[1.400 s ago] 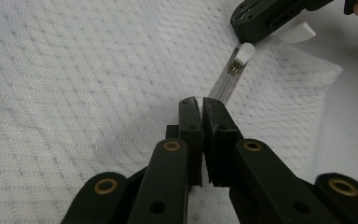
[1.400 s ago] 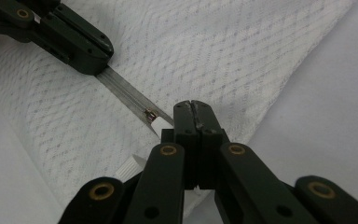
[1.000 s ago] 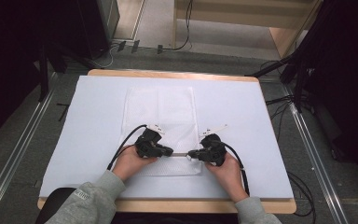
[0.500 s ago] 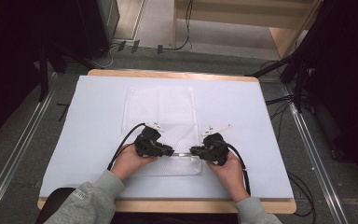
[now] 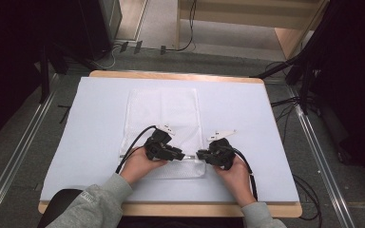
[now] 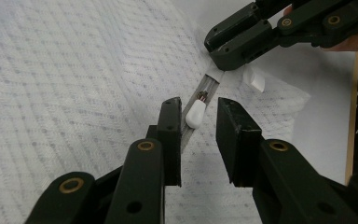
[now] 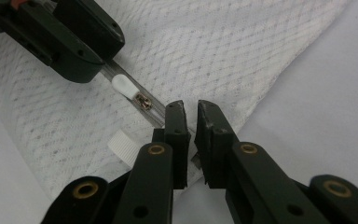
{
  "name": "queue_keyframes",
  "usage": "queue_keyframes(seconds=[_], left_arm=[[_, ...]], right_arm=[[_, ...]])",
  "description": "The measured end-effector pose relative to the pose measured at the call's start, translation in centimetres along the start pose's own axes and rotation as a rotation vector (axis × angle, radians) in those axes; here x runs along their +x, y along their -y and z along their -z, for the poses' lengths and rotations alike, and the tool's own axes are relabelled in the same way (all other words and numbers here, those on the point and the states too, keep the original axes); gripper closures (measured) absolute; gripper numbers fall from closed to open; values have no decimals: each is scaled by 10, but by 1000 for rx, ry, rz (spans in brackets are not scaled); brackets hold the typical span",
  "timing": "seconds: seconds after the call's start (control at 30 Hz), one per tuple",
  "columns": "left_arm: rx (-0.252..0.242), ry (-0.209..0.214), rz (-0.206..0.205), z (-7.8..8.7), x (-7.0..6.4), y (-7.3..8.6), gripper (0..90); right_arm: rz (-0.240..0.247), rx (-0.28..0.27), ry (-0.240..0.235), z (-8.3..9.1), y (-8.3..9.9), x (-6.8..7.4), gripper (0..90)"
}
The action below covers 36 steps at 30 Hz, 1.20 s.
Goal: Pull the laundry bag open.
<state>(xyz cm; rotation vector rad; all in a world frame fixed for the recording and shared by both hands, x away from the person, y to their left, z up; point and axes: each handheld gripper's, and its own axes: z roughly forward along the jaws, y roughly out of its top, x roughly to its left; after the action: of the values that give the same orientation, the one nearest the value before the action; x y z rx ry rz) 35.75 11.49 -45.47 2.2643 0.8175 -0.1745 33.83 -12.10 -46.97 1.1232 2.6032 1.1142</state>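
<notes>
Mesh bag [image 5: 164, 118] flat, contents unclear | left gripper [image 6: 198, 135] apart around zipper pull [image 6: 195, 113] | right gripper [image 7: 191, 122] clamped on zipper end [image 7: 193, 140]

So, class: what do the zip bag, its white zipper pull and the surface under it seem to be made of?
Zip bag: seemingly white mesh fabric, matte, with a woven diamond texture. Zipper pull: likely smooth moulded plastic with a slight sheen, on a small metallic-looking slider. Surface: a plain pale sheet, matte; material unclear. The left claw stands open around the pull.
</notes>
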Motion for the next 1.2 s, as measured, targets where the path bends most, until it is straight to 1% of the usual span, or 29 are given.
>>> queue_keyframes(seconds=[0.03,0.13,0.2,0.27,0.3,0.33,0.4,0.43,0.47,0.5,0.53,0.7,0.77,0.8,0.87,0.97,1.1,1.13,1.2], left_arm=[[-2,2,5,-1,0,0,720],[6,1,2,-5,0,-1,720],[11,2,13,-8,0,-1,721],[10,4,8,-10,0,-1,727],[13,3,7,-10,0,-2,729],[12,6,4,-11,0,-2,733],[11,11,4,-11,-1,-2,754],[13,25,6,-12,-1,-2,764],[20,23,-2,-13,-2,-2,781],[26,19,-11,-15,-4,-2,783],[19,20,-9,-16,-5,-2,788],[6,26,-4,-19,-5,-3,789],[-5,28,-10,-22,-7,-3,794],[-5,21,-19,-23,-8,-3,798],[-3,16,-21,-23,-8,-4,818],[-4,11,-14,-23,-6,-4,867],[5,18,-15,-23,-5,-5,873],[3,23,-6,-23,-5,-5,874],[6,34,9,-23,-2,-6,875]], right_arm=[[8,-3,8,0,1,1,847],[26,-15,22,0,2,3,852],[15,-21,12,0,3,2,851],[-7,-27,-15,0,5,-2,851],[-20,-28,-21,0,5,-3,851],[-22,-30,-21,0,5,-3,851],[-9,-28,-10,0,5,-1,851],[5,-26,2,0,4,0,851],[20,-24,17,0,4,2,851],[21,-20,23,0,4,4,851],[19,-19,27,0,4,4,851],[15,-28,16,0,4,2,850],[21,-25,19,0,4,3,850],[18,-25,19,0,4,3,849],[21,-26,19,0,4,3,849],[22,-26,19,0,4,3,849],[23,-27,17,0,5,3,846],[19,-29,7,0,5,2,821],[21,-33,-5,0,6,1,820]])
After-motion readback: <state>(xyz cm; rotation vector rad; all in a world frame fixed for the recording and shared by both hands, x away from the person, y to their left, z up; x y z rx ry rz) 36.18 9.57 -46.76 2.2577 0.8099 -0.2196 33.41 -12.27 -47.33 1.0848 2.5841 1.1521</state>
